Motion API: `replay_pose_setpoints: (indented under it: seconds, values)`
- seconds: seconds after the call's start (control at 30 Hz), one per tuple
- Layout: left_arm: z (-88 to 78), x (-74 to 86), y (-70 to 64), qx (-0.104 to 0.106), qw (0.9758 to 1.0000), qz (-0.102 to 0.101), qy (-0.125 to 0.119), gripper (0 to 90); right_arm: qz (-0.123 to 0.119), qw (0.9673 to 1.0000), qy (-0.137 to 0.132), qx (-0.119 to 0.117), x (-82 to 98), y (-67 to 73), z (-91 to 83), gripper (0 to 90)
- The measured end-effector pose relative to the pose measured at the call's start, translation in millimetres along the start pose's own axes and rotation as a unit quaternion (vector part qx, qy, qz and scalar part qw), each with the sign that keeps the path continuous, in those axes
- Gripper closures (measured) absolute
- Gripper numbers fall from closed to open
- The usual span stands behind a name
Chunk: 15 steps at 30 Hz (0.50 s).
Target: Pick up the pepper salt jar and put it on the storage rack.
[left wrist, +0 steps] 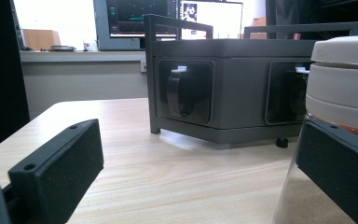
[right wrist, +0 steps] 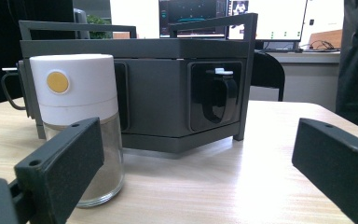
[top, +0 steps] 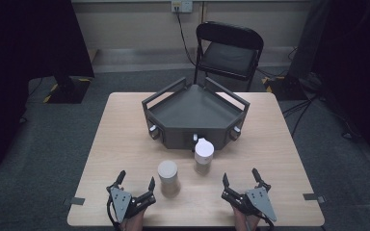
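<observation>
Two white-capped jars stand on the desk point(top: 125, 120) in front of the grey tray point(top: 195, 113). The left tool point(top: 136, 180) sits just beside the nearer jar point(top: 167, 178), jaws wide and empty. The right tool point(top: 241, 177) rests below the farther jar point(top: 204, 155), also open.

2 jars point(top: 167, 177) before rack point(top: 192, 113)

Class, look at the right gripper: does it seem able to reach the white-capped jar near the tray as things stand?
Probably yes. The right gripper rests open on the table, and the white-capped jar stands upright ahead of it, toward its left jaw. Bare tabletop lies between them; the grey tray sits behind the jar.
</observation>
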State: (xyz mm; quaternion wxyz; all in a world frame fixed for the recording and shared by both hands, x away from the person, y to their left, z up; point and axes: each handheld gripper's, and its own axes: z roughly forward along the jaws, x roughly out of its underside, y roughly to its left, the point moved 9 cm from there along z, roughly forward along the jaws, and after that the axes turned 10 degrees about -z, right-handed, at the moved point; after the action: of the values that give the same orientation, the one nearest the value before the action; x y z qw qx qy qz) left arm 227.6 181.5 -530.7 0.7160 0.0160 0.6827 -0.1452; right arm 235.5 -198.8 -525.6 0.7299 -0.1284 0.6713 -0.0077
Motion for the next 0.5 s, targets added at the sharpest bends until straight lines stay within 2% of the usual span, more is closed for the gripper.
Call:
replay_pose_setpoints:
  seconds: [0.5]
  values:
    - [0.1,-0.1,0.1,0.001,1.0000,0.000,0.000,0.0,0.000,1.0000,-0.001,-0.003,0.3,-0.6,-0.2,1.0]
